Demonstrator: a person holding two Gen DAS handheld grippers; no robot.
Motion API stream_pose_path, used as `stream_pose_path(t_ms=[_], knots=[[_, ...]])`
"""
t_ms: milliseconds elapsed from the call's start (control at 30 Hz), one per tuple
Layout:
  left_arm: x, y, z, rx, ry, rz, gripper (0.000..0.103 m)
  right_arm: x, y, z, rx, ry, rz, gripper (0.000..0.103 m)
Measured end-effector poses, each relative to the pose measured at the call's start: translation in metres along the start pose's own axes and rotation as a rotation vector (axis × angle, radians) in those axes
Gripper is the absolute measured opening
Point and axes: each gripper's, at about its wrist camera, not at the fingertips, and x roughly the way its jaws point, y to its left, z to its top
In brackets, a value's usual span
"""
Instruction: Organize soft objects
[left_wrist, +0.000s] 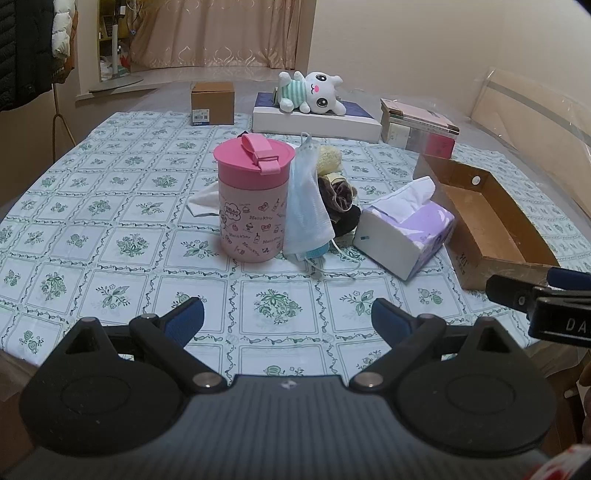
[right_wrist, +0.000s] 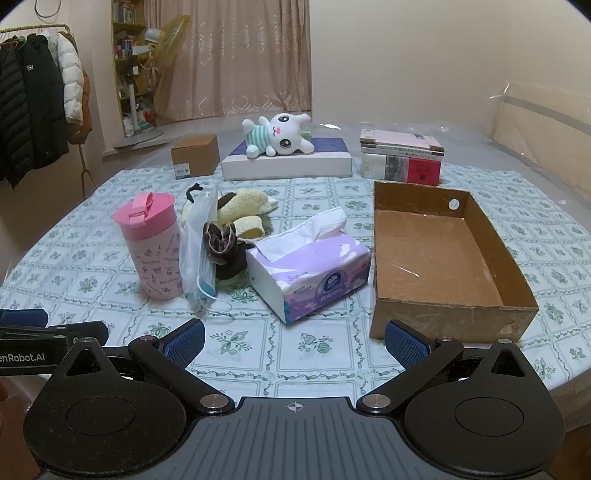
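A pile of soft things lies mid-table: a pale blue face mask (left_wrist: 306, 199) (right_wrist: 197, 243) leaning on a pink cup (left_wrist: 253, 199) (right_wrist: 153, 245), brown and cream fuzzy socks (left_wrist: 338, 188) (right_wrist: 236, 221), and a white cloth (left_wrist: 205, 201) behind the cup. A purple tissue pack (left_wrist: 404, 230) (right_wrist: 308, 264) sits beside an empty cardboard box (left_wrist: 491, 221) (right_wrist: 443, 258). A white plush rabbit (left_wrist: 314, 92) (right_wrist: 279, 134) lies on a flat white box at the back. My left gripper (left_wrist: 288, 317) and right gripper (right_wrist: 293, 339) both stand open over the near table edge, holding nothing.
A small brown carton (left_wrist: 212, 103) (right_wrist: 195, 155) and a stack of books (left_wrist: 419, 129) (right_wrist: 402, 157) stand at the back. The table (left_wrist: 92, 221) has a floral cloth. Coats (right_wrist: 33, 103) hang at the left. The right gripper's finger shows at the right edge of the left wrist view.
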Motion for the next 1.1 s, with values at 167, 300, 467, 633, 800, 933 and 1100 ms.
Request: stream_pose_path(t_ms=[167, 300, 467, 633, 800, 933, 1100], knots=[[0.0000, 0.0000, -0.0001, 0.002, 0.000, 0.000, 0.096, 0.0004, -0.0004, 0.0005, 0.000, -0.001, 0.000, 0.103], [0.0002, 0.0003, 0.0000, 0.000, 0.000, -0.001, 0.096, 0.0002, 0.0005, 0.0005, -0.002, -0.001, -0.001, 0.103], [0.0001, 0.0003, -0.0003, 0.002, 0.000, -0.001, 0.096, 0.0001, 0.0008, 0.0004, -0.001, 0.000, -0.001, 0.103], [0.0003, 0.0008, -0.0001, 0.001, 0.000, -0.002, 0.096, 0.0005, 0.0004, 0.0003, -0.001, -0.002, -0.002, 0.103], [0.0004, 0.0009, 0.0001, 0.000, 0.003, -0.002, 0.096, 0.0002, 0.0007, 0.0001, -0.002, 0.000, -0.002, 0.103], [0.0016, 0.0007, 0.0008, -0.002, 0.001, 0.001, 0.096, 0.0016, 0.0004, -0.0001, -0.003, 0.000, 0.001, 0.103], [0.0080, 0.0050, 0.0048, -0.006, -0.002, 0.000, 0.096, 0.0087, -0.0009, 0.0024, -0.009, -0.002, 0.006, 0.103]])
